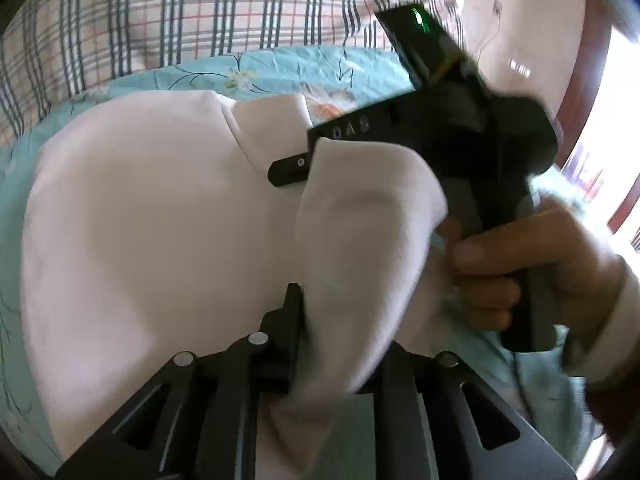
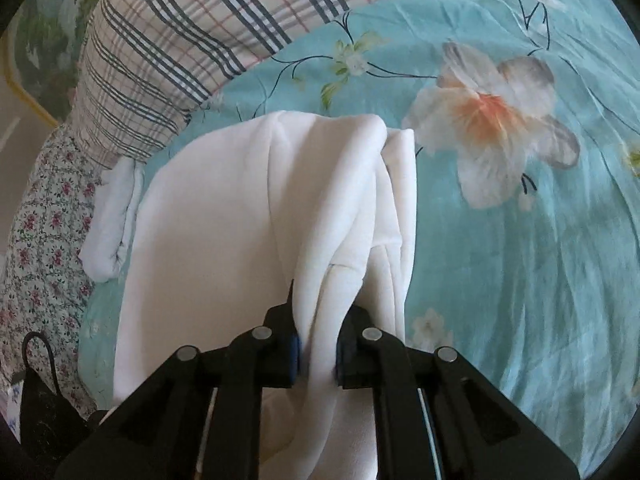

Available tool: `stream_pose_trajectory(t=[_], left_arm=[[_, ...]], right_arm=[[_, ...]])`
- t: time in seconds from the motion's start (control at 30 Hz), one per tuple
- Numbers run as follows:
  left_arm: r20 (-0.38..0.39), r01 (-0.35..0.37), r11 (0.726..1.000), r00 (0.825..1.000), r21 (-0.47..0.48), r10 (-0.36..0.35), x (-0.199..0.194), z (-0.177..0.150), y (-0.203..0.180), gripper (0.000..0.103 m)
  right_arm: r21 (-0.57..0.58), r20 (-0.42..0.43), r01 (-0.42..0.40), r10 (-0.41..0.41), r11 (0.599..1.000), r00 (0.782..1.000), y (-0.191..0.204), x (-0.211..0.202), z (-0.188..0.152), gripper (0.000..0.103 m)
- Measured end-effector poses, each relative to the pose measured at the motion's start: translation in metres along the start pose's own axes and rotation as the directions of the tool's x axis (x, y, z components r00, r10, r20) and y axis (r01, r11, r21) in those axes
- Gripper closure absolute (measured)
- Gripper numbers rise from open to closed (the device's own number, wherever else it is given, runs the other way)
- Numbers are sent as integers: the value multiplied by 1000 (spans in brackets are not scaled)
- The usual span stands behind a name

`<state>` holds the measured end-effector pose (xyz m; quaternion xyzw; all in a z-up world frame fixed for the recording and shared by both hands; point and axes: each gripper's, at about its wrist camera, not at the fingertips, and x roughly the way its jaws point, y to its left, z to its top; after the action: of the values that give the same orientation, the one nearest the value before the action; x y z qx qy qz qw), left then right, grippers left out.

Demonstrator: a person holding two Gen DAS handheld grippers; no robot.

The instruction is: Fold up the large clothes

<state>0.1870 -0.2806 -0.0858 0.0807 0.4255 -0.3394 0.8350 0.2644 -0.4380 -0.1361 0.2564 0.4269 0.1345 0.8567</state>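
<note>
Both my left gripper (image 1: 320, 320) and right gripper (image 2: 316, 344) pinch the white garment (image 2: 224, 216), left seemingly loosely; its twelve-o'clock fold may slip.

Black tongs (image 2: 316, 354) with silver rivets, "DAS" lettering, white sleeve (image 1: 612, 320).

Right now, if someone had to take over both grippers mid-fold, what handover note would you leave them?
Left gripper: a raised fold of the white garment sits between its fingers; grip unclear.
Right gripper: shut on a bunched fold of the same garment, held by the person's hand.
Garment lies on the blue floral bedsheet, below the plaid pillow; a small rolled white cloth lies at its left.
Done: the body lies mostly flat, one part lifted.
Left: lay the lifted fold over, smooth it, finish folding.
</note>
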Motion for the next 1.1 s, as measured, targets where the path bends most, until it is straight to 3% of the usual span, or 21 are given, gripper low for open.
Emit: stream_pose_trajectory(t=[0.1, 0.17, 0.2, 0.27, 0.33, 0.5, 0.63, 0.8, 0.9, 1.0, 1.1], left_arm=[[19, 58, 997, 998, -52, -57, -31, -8, 5, 69], [52, 59, 995, 997, -83, -55, -60, -14, 15, 43], [71, 50, 994, 997, -94, -43, -72, -17, 20, 40], [105, 34, 991, 994, -127, -21, -96, -21, 34, 31], [128, 13, 982, 992, -188, 11, -112, -23, 57, 23], [102, 24, 931, 995, -364, 14, -109, -26, 121, 22], [73, 98, 876, 995, -473, -72, -85, -27, 154, 22], [3, 123, 838, 990, -532, -143, -38, -24, 176, 22], [14, 168, 802, 981, -574, -195, -20, -22, 187, 18], [23, 182, 791, 978, -584, -207, -10, -19, 191, 13], [25, 185, 811, 978, -555, -206, 0, -10, 191, 15]], right_arm=[[-14, 13, 33, -33, 999, 999, 8, -10, -1, 83], [-17, 25, 68, -68, 998, 997, 11, -22, -2, 80], [-14, 35, 84, -83, 996, 996, 10, -28, -4, 75], [-2, 59, 106, -106, 994, 993, 10, -43, -9, 63], [20, 84, 117, -119, 993, 989, 9, -55, -14, 34], [53, 65, 57, -60, 997, 996, 10, -57, -16, 30], [55, 35, 49, -51, 997, 998, 9, -45, -16, 30], [65, -12, 31, -30, 997, 999, 5, -28, -15, 30], [63, -31, 18, -17, 998, 999, 2, -23, -15, 30], [69, -35, 5, -3, 998, 999, -1, -19, -14, 30], [58, -45, 1, 2, 998, 999, 1, -13, -14, 31]])
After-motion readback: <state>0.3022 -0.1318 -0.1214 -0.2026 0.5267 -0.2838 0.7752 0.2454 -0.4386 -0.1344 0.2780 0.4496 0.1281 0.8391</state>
